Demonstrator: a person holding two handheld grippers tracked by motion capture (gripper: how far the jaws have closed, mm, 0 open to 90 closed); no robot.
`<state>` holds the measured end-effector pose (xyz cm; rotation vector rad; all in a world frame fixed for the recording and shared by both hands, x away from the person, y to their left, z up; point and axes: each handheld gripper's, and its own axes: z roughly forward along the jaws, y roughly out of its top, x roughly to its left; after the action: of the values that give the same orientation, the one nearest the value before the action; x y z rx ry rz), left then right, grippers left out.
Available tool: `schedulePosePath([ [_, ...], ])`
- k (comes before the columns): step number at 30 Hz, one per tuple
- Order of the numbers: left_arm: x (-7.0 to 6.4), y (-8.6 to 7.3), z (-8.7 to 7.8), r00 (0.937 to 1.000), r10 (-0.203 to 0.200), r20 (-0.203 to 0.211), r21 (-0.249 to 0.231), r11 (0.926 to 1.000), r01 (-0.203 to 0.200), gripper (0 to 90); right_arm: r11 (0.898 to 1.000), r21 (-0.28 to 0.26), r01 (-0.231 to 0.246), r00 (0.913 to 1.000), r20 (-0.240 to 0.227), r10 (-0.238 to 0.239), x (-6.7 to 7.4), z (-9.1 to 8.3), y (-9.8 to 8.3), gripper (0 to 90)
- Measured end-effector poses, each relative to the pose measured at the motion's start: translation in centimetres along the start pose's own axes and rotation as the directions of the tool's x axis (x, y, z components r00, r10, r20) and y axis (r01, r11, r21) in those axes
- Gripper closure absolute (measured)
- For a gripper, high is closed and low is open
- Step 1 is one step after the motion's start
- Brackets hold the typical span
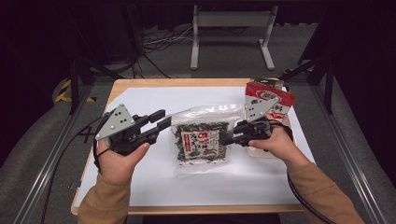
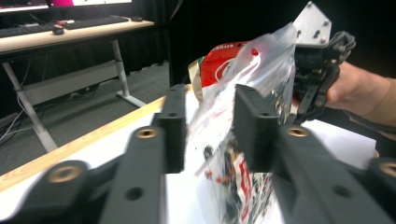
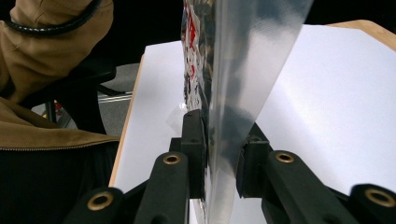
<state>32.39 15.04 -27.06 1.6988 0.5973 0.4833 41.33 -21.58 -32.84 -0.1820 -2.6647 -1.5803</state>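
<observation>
A clear zip bag [image 1: 201, 140] with a printed seaweed packet inside lies mid-table on the white sheet [image 1: 154, 182]. My left gripper [image 1: 161, 119] is at the bag's upper left corner, its jaws open. In the left gripper view the bag's thin edge [image 2: 266, 65] runs into the gap of that gripper [image 2: 210, 119], and neither pad presses on it. My right gripper [image 1: 225, 138] is shut on the bag's right edge. The right gripper view shows the clear film [image 3: 247, 56] pinched and lifted between the jaws of this gripper [image 3: 223, 140].
A red and white packet [image 1: 273, 98] stands at the table's back right, just behind my right hand. The wooden table edge [image 1: 177, 83] borders the sheet. A metal stand [image 1: 231, 21] and cables sit on the floor beyond. A desk with a keyboard [image 2: 70, 32] is farther off.
</observation>
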Motion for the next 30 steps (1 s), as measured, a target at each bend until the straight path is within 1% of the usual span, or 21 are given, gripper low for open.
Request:
schedulePosePath([
  [1, 0.0, 0.0, 0.0, 1.0, 0.002, 0.001, 0.005, 1.0, -0.002, 60.5, 1.0, 0.002, -0.003, 0.9999, 0.013, 0.003, 0.1, -0.3, 0.1, 76.0],
  [4, 0.0, -0.1, -0.1, 1.0, -0.001, 0.001, 0.01, 1.0, 0.001, 55.9, 1.0, 0.003, -0.017, 0.9992, 0.037, 0.017, 0.4, -1.3, 0.3, 76.0],
  [10, 0.4, -0.7, 0.2, 1.0, -0.004, -0.008, 0.041, 0.9991, 0.004, 50.3, 0.999, -0.018, -0.035, 0.9961, 0.08, 0.036, 1.0, -3.4, 0.9, 76.0],
  [12, 0.8, -1.2, 0.4, 0.9998, -0.016, -0.014, 0.06, 0.998, 0.017, 49.4, 0.998, -0.035, -0.049, 0.9945, 0.091, 0.052, 1.2, -4.2, 1.2, 76.0],
  [13, 1.0, -1.4, 0.5, 0.9996, -0.022, -0.017, 0.066, 0.9975, 0.024, 49.1, 0.998, -0.042, -0.05, 0.9929, 0.106, 0.054, 1.3, -4.7, 1.3, 76.0],
  [16, 1.6, -2.0, 0.8, 0.9988, -0.044, -0.02, 0.081, 0.9957, 0.046, 48.4, 0.998, -0.048, -0.05, 0.9905, 0.126, 0.056, 1.6, -5.6, 1.6, 76.0],
  [20, 2.1, -2.5, 0.8, 0.9971, -0.069, -0.031, 0.082, 0.994, 0.072, 47.7, 0.998, -0.052, -0.042, 0.9876, 0.149, 0.049, 1.9, -6.6, 1.8, 76.0],
  [24, 2.4, -2.7, 0.9, 0.9968, -0.072, -0.036, 0.084, 0.9937, 0.074, 46.1, 0.998, -0.054, -0.041, 0.986, 0.159, 0.049, 1.9, -7.3, 1.9, 76.0],
  [30, 2.8, -3.2, 1.3, 0.9958, -0.078, -0.048, 0.107, 0.9909, 0.083, 42.8, 0.997, -0.069, -0.031, 0.9813, 0.188, 0.043, 2.1, -8.8, 2.3, 75.9],
])
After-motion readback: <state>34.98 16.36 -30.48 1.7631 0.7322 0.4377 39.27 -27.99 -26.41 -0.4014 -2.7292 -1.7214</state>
